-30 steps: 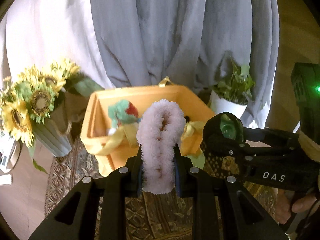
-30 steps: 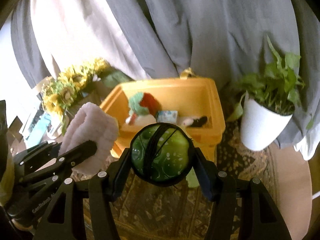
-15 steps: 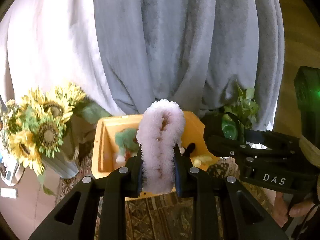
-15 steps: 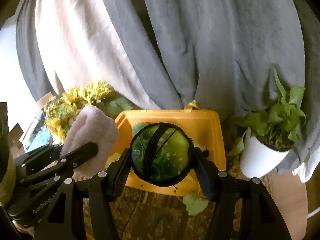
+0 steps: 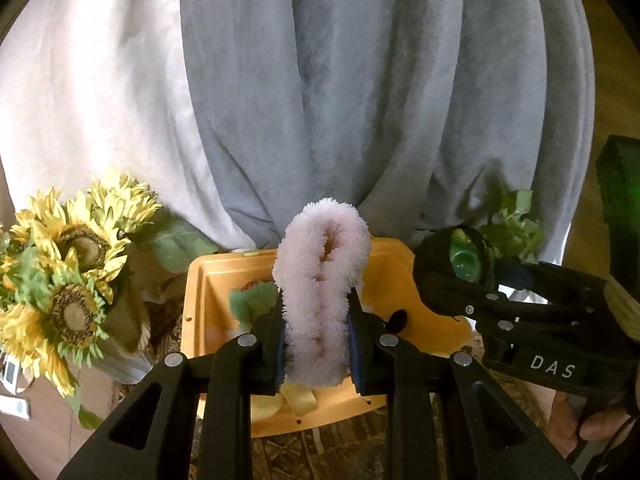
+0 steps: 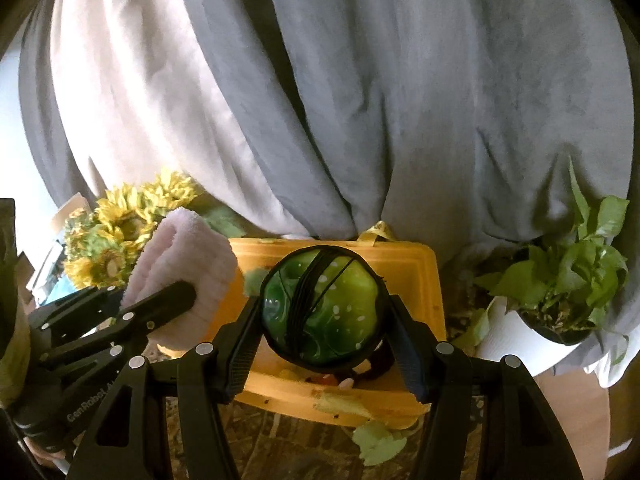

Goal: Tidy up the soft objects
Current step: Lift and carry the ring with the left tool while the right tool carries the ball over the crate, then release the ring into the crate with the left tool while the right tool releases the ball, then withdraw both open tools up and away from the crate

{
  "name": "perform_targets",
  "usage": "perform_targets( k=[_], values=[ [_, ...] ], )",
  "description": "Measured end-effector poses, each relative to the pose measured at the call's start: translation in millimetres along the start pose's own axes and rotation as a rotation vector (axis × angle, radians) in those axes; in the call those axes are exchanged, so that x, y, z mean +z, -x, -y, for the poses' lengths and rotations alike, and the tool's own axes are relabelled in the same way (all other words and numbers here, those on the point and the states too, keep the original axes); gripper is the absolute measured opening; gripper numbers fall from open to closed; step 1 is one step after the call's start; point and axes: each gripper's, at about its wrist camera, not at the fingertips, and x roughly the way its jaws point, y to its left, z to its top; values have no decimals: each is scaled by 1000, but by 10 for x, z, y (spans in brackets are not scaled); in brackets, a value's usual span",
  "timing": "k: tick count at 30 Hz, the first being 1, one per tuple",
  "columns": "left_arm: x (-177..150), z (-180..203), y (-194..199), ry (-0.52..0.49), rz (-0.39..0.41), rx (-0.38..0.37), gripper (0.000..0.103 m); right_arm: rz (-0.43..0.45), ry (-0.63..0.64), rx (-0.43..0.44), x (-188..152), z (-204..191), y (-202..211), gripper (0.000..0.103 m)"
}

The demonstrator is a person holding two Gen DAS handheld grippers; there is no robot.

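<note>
My left gripper [image 5: 318, 320] is shut on a folded fluffy pink cloth [image 5: 320, 276], held upright in front of a yellow bin [image 5: 200, 300]. My right gripper [image 6: 322, 320] is shut on a round green ball with white spots and a black band [image 6: 320, 308], held in front of the same bin [image 6: 432, 300]. A green plush toy [image 5: 250, 300] lies inside the bin. The right gripper [image 5: 472, 268] shows to the right in the left wrist view, and the left gripper with the pink cloth [image 6: 180, 264] shows to the left in the right wrist view.
A vase of sunflowers [image 5: 68, 280] stands left of the bin. A white pot with a green plant [image 6: 560, 292] stands right of it. Grey and white curtains [image 5: 320, 100] hang behind. A patterned rug [image 6: 280, 440] lies under the bin.
Both grippers have tilted upward with their loads, so the bin sits lower in both views and more curtain shows. Both grips are unchanged.
</note>
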Motion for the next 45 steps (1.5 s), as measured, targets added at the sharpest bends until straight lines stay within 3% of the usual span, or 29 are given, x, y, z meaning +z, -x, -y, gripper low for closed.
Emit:
perform_targets(
  k=[10,19,25,27,28,31,33,45],
  values=[
    [53,-65,-480,-2,-83,1,25,-83,-18,-19,64,167,-471,62],
    [22,-111,-921,0,-188,-67,26,-177,-44,-24,59,295,-917,62],
    [-24,-119,-1120,-5,-243,-74,30,-208,-35,-36,57,305,-1096,62],
    [-44,-119,-1157,-9,-251,-67,36,-218,-38,-32,53,314,-1147,62],
    [-52,-128,-1161,-9,-256,-66,44,-221,-38,-31,54,319,-1163,62],
    [-65,-141,-1176,-5,-269,-51,65,-222,-21,-64,66,317,-1180,72],
    [-73,-153,-1161,-8,-260,-19,70,-200,-19,-92,79,326,-1137,79],
    [-67,-156,-771,9,-182,136,79,-138,-25,-135,69,279,-802,79]
  ],
)
